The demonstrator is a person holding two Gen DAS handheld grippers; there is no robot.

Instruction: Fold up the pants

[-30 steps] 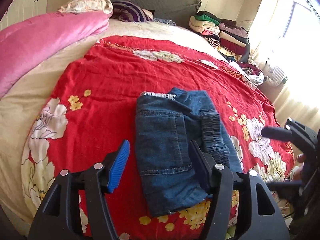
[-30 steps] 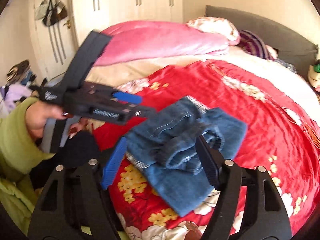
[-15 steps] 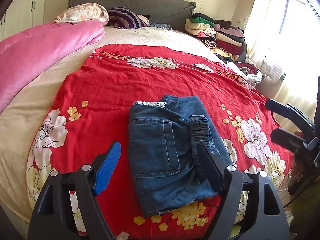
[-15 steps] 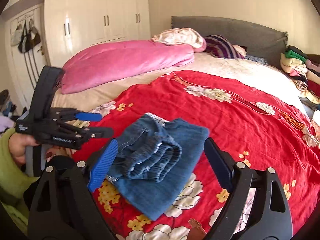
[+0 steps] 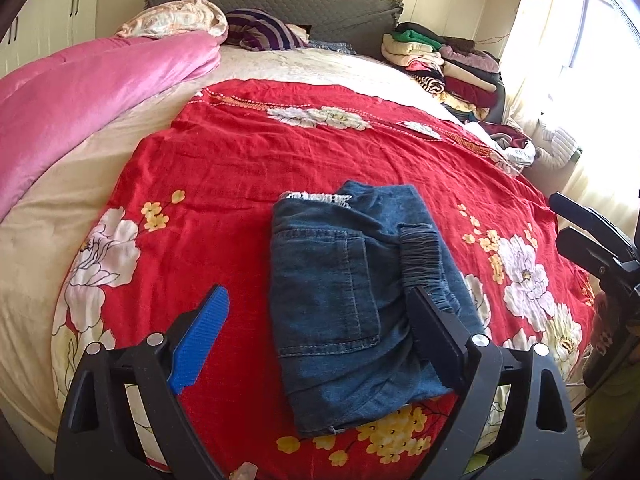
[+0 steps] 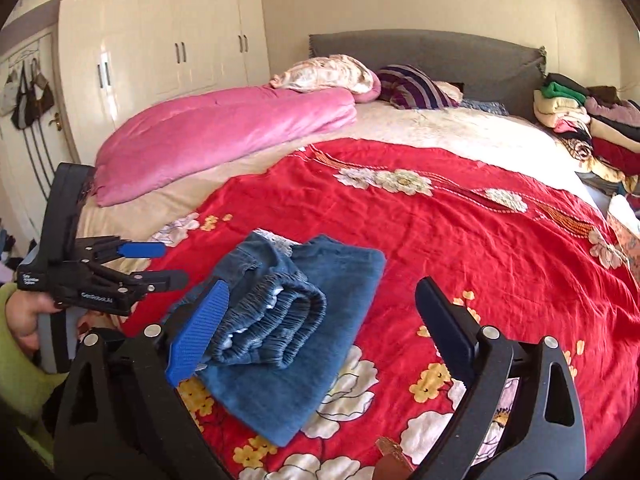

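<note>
Left gripper point(image 5: 320, 336) and right gripper point(image 6: 320, 328): both jaws spread wide, having just been opening, pinching nothing. One pair of folded denim pants point(image 5: 352, 304) lies flat on the one red floral blanket point(image 5: 248, 168), released. One stack of folded clothes point(image 5: 444, 64) sits at the bed's far corner beside the headboard.

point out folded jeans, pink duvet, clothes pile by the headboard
folded jeans point(image 5: 324, 280): left wrist view, on the back pocket panel.
pink duvet point(image 6: 224, 136): right wrist view, middle of the roll.
clothes pile point(image 5: 436, 60): left wrist view, on the cream garments near the top.
</note>
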